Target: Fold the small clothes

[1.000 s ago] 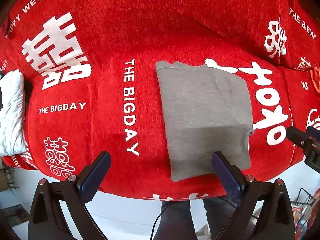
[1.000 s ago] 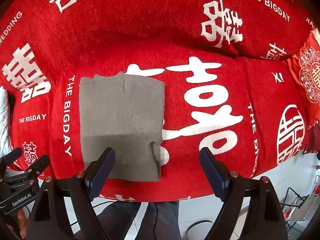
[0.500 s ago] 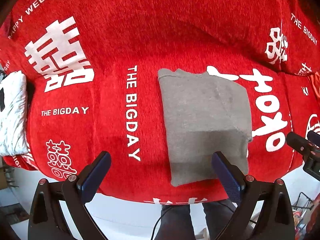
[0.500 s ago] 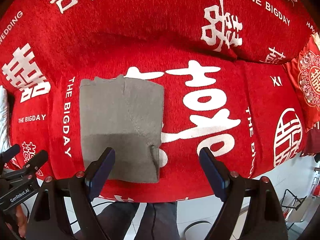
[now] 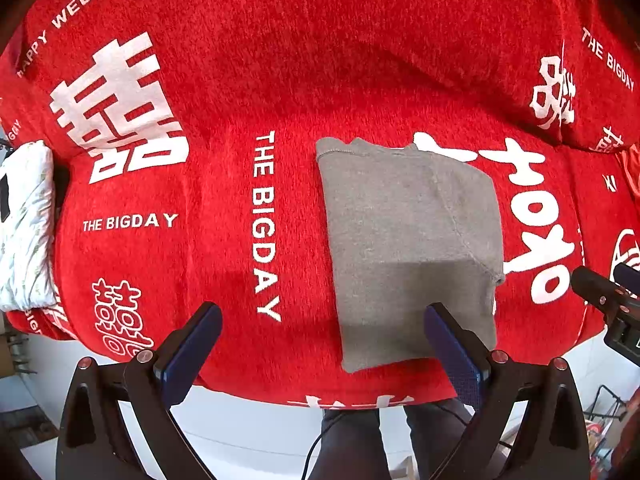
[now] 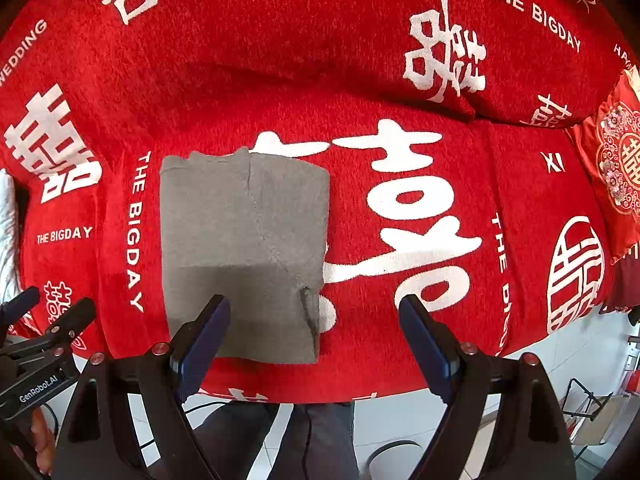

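A grey garment (image 5: pixel 408 240) lies folded into a neat rectangle on the red printed cover (image 5: pixel 224 208); the right wrist view shows the same grey garment (image 6: pixel 240 240) left of centre. My left gripper (image 5: pixel 320 320) hangs high above the cover's front edge, open, nothing between its fingers, its right finger over the garment's near edge. My right gripper (image 6: pixel 316 316) hangs equally high, open and empty, its left finger (image 6: pixel 204 332) over the garment's near edge. The right gripper's tips show at the right rim of the left wrist view (image 5: pixel 600 292).
A folded white patterned cloth (image 5: pixel 24 224) lies at the cover's left end. A red embroidered cushion (image 6: pixel 616 168) sits at the right end. The person's dark trouser legs (image 6: pixel 280 436) stand on the white tiled floor below the front edge. A wire rack (image 6: pixel 588 400) stands lower right.
In both views the cover and garment have slid slightly downward and look a little smaller. Both grippers stay open; the garment lies unchanged.
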The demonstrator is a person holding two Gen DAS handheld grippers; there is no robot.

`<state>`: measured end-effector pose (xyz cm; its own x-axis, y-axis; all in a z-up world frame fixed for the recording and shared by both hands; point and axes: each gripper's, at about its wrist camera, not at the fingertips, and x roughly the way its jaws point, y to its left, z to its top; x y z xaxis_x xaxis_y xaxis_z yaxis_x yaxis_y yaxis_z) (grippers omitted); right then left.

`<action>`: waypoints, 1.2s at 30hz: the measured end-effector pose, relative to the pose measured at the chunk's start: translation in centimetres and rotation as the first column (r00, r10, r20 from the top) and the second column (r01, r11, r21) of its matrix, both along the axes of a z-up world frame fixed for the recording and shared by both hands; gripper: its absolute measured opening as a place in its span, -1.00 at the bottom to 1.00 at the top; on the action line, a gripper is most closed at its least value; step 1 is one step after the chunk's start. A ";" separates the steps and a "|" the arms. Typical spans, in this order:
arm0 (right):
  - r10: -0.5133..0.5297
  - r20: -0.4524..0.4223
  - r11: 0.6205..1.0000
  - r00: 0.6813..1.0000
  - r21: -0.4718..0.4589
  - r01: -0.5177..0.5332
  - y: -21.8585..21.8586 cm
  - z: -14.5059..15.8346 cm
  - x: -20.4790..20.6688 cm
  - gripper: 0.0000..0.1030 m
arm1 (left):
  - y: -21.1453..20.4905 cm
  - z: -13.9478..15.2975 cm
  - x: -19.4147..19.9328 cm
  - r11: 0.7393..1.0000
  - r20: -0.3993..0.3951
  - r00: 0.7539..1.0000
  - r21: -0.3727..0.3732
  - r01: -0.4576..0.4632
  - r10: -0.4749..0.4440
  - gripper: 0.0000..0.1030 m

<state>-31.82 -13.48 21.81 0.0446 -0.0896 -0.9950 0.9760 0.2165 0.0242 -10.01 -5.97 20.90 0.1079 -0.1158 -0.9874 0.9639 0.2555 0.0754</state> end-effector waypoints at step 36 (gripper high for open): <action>0.006 -0.001 1.000 1.000 -0.001 -0.006 0.1 0.1 0.3 0.71 | 0.2 0.2 0.2 1.000 0.001 1.000 -0.001 -0.019 0.019 0.96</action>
<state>-31.53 -13.34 21.92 0.0443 -0.0899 -0.9950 0.9747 0.2223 0.0233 -9.77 -5.77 21.14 0.1110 -0.1149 -0.9872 0.9588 0.2736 0.0759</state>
